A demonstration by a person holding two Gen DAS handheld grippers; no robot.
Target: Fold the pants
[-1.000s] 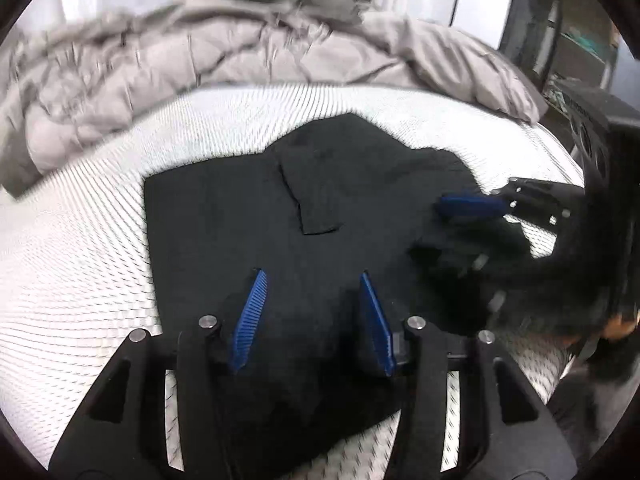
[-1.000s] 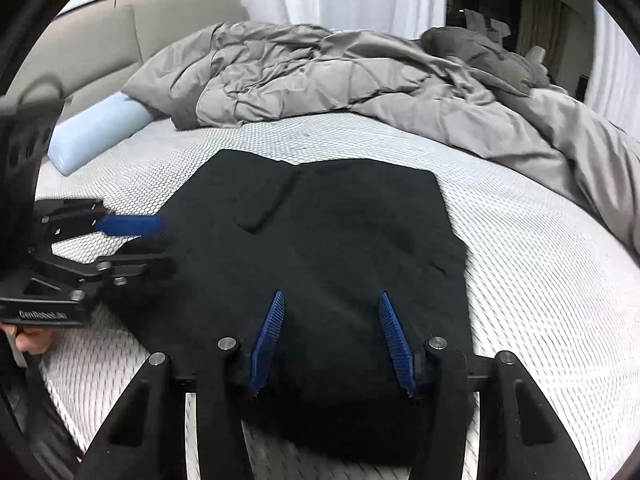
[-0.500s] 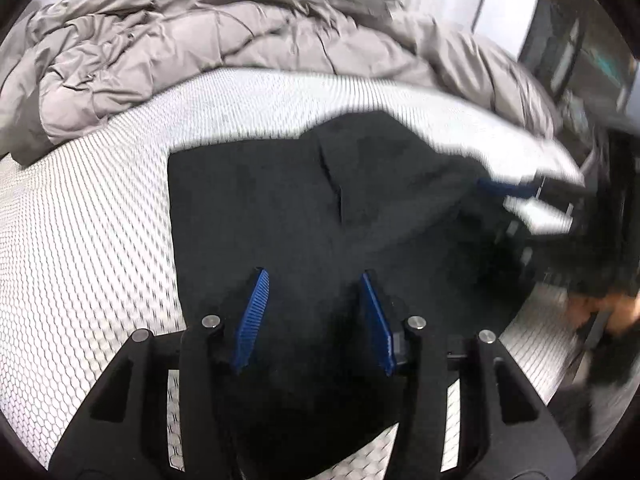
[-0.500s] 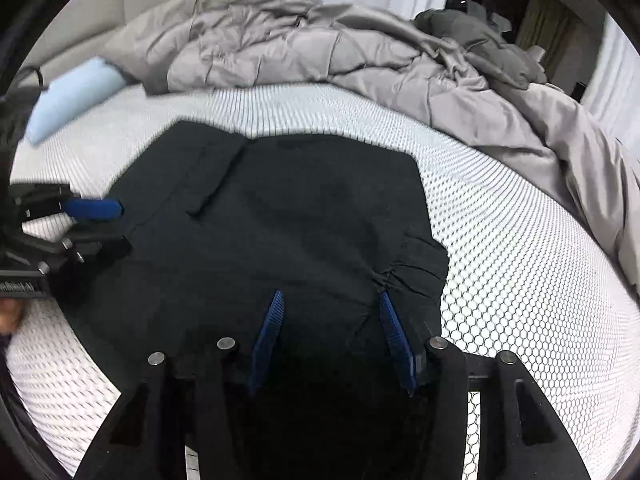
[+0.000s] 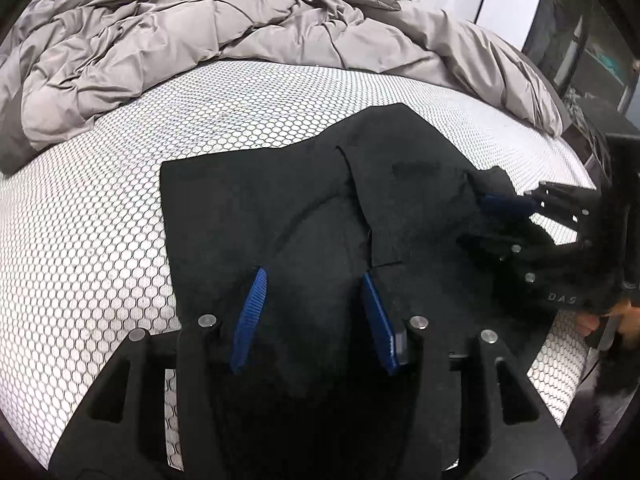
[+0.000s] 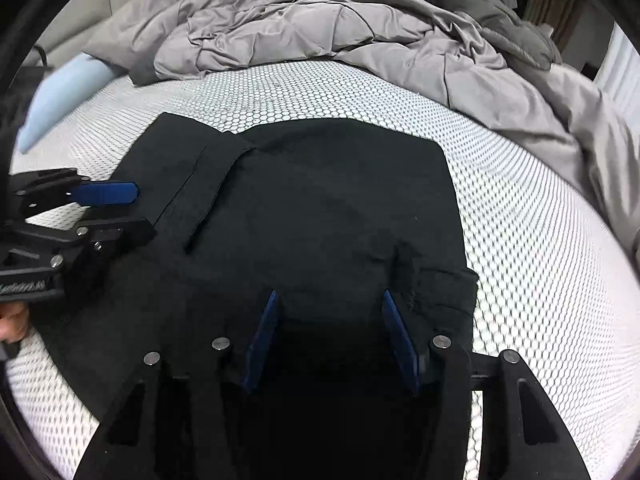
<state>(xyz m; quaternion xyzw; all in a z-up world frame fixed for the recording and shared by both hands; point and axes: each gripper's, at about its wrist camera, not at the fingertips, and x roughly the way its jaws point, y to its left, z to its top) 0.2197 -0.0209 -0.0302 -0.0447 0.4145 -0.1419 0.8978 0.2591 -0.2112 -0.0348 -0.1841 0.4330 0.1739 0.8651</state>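
Black pants lie flat on the white honeycomb mattress, with a flap seam near the middle. My left gripper hangs low over their near part. Its blue pads stand apart with bare inner faces and cloth below and between them. In the right wrist view the pants fill the centre. My right gripper is also open over the near edge, where the cloth bunches in wrinkles beside its right pad. Each view shows the other gripper from the side: the right gripper and the left gripper, both at the pants' edges.
A rumpled grey duvet is piled along the far side of the bed. A pale blue pillow lies at the far left. Dark furniture stands past the bed's right edge. A hand holds the left gripper.
Both grippers have moved forward and slightly down over the pants, so black cloth now fills the space under them. Wrinkles have formed beside the right gripper's right pad.
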